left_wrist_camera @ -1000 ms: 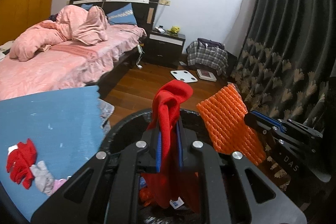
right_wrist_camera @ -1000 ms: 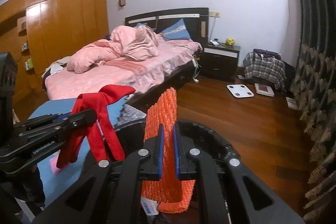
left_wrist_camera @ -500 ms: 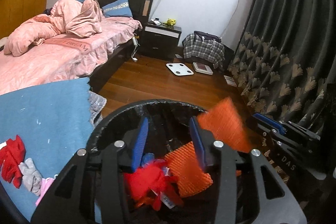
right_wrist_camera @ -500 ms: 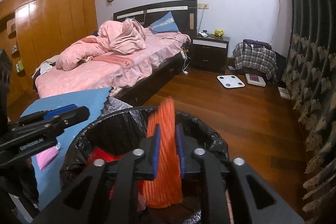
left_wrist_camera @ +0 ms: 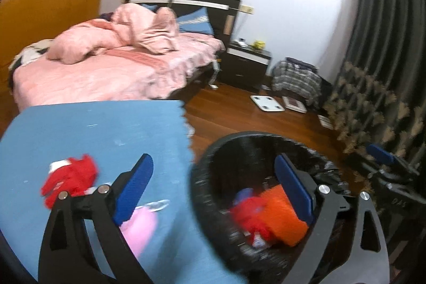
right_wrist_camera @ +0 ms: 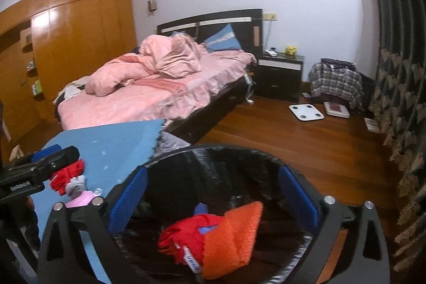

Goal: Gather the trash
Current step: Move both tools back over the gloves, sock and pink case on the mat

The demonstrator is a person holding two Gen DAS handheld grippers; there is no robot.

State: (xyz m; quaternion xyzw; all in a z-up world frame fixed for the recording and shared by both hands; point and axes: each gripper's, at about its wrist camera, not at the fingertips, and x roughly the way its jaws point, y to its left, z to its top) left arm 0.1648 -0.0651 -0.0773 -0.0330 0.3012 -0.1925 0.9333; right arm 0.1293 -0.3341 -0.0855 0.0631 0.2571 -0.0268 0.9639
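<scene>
A black bin lined with a black bag (right_wrist_camera: pixel 213 151) (left_wrist_camera: pixel 210 159) stands on the wood floor beside a blue mat. Inside it lie a red cloth (right_wrist_camera: pixel 183 233) (left_wrist_camera: pixel 250 212) and an orange ribbed sheet (right_wrist_camera: pixel 234 233) (left_wrist_camera: pixel 282 214). My right gripper (right_wrist_camera: pixel 213 198) is open and empty above the bin. My left gripper (left_wrist_camera: pixel 213 188) is open and empty, straddling the bin's left rim and the mat. On the mat lie a red item (left_wrist_camera: pixel 69 180) (right_wrist_camera: pixel 66 175), a small grey item (right_wrist_camera: pixel 76 184) and a pink item (left_wrist_camera: pixel 138 228) (right_wrist_camera: pixel 80 200).
The blue mat (left_wrist_camera: pixel 93 129) (right_wrist_camera: pixel 111 140) lies left of the bin. A bed with pink bedding (right_wrist_camera: pixel 159 92) stands behind it. A nightstand (right_wrist_camera: pixel 279 76), a white scale (right_wrist_camera: pixel 306 112), a plaid-covered heap (right_wrist_camera: pixel 335 81) and dark curtains (right_wrist_camera: pixel 399 71) are at the right.
Both grippers opened over the bin: the left let go of the red cloth, then the right let go of the orange sheet. Both pieces now lie in the bin. The left gripper swung left toward the mat.
</scene>
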